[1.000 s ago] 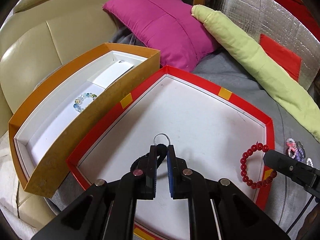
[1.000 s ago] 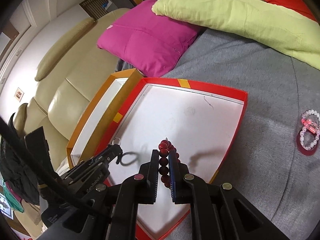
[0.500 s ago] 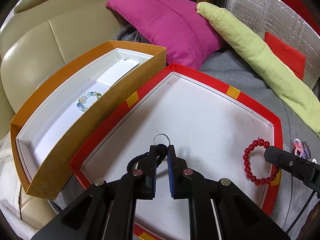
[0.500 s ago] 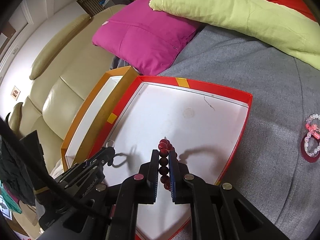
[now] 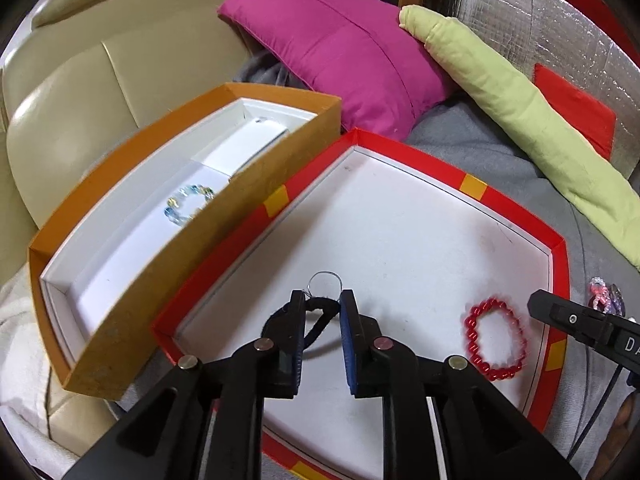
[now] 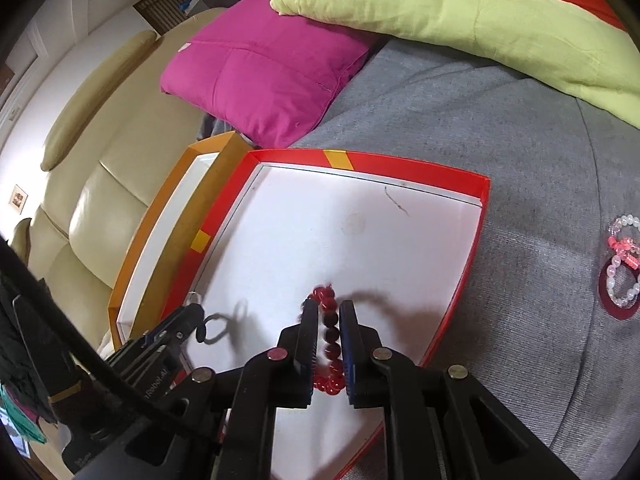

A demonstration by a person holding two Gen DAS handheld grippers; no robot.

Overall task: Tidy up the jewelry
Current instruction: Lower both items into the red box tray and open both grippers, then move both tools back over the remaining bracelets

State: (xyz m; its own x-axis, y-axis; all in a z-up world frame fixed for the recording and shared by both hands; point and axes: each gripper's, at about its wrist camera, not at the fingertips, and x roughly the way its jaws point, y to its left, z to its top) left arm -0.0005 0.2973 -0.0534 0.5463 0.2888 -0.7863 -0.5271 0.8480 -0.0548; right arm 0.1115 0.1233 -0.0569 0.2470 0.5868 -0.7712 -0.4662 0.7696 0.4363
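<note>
The left gripper (image 5: 322,304) is hanging over the near left corner of the red tray (image 5: 440,168), its jaws having just been opening, with the black cord (image 5: 316,316) and its metal ring (image 5: 325,282) still lying between the fingers, the right pad standing clear of the cord. Beside it the right gripper (image 6: 329,316) is hovering near the tray's near right edge, its jaws also just easing apart around the red bead bracelet (image 6: 330,336); whether the pads are still pressing on the beads cannot be told. Just beside the tray's left wall an orange box (image 5: 132,300) is sitting with a pale blue bead bracelet (image 5: 186,204) on its white floor. Off the tray's right edge, pink and clear bracelets (image 6: 622,268) are lying on the grey blanket (image 6: 500,120). Farther back, a magenta cushion (image 5: 340,56) is crowding the tray's far corner, a lime-green pillow (image 5: 520,120) is leaning against it, and a cream leather sofa (image 5: 100,80) is filling the left.
</note>
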